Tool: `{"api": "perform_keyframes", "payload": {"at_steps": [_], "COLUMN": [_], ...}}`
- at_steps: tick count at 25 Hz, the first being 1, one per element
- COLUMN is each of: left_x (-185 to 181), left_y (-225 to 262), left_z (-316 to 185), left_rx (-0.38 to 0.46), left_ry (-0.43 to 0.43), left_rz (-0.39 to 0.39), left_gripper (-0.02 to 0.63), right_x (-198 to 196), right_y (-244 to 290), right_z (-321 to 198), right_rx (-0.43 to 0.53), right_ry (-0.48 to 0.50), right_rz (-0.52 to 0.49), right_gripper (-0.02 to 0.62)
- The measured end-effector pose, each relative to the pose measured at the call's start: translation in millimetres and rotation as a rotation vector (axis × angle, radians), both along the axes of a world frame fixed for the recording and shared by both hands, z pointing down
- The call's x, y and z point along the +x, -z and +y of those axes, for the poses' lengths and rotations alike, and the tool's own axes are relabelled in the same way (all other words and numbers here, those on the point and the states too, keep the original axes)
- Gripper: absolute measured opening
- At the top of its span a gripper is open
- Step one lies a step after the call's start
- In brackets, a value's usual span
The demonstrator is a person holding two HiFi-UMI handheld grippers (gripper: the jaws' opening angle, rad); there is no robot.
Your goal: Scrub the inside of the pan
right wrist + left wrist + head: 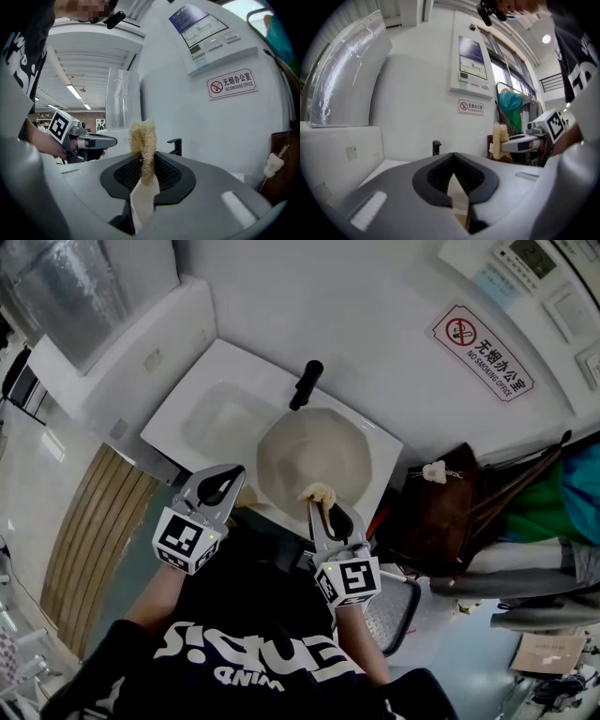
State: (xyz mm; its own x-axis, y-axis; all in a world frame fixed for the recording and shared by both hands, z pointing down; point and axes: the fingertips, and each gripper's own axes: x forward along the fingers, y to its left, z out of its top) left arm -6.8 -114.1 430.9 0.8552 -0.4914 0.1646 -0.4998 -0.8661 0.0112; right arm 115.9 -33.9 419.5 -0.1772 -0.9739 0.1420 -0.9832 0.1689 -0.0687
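The pan [314, 458], pale beige inside with a black handle [306, 383], sits on a white table [202, 395]. Both grippers hover over its near edge and point level toward the wall. My left gripper [233, 474] is shut with nothing between its jaws, which meet tip to tip in the left gripper view [453, 155]. My right gripper [317, 502] is shut on a straw-coloured loofah scrubber [319, 491], which sticks up from the jaws [143, 140]. Neither gripper touches the pan. The pan's handle shows past each gripper's jaws [436, 146] [176, 145].
A white foam block [122, 362] stands at the table's left end. On the wall hang a no-smoking sign [482, 352] and a control panel [471, 61]. A brown bag [450, 512] and a chair with green cloth [534, 507] stand to the right.
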Motion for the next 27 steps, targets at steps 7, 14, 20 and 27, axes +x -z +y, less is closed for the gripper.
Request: {"api": "perform_keyframes", "payload": {"at_steps": [7,14,20,27], "left_x": [-4,-4,0,3], "left_y": [-6,-9,-14,-16], "left_z": [0,0,2,1], "left_rx": [-0.007,-0.012,-0.029,-0.032], "left_ry": [0.01,0.008,-0.011,-0.01], "left_rz": [-0.019,-0.037,-0.055,-0.064], "left_gripper": [-0.005,-0.005,-0.005,-0.005], "right_x": [-7,-8,-5,4], "right_y": [-2,-6,-8,-6], "right_z": [-3,-4,-4,-7], "right_rx": [-0.002,-0.017,-0.024,-0.021], "right_ry": [0.028,0.038,0.039,0.046], "right_rz": [0.002,-0.002,-0.002,0.0], "right_gripper": [0.074,0.074,0.074,0.074]}}
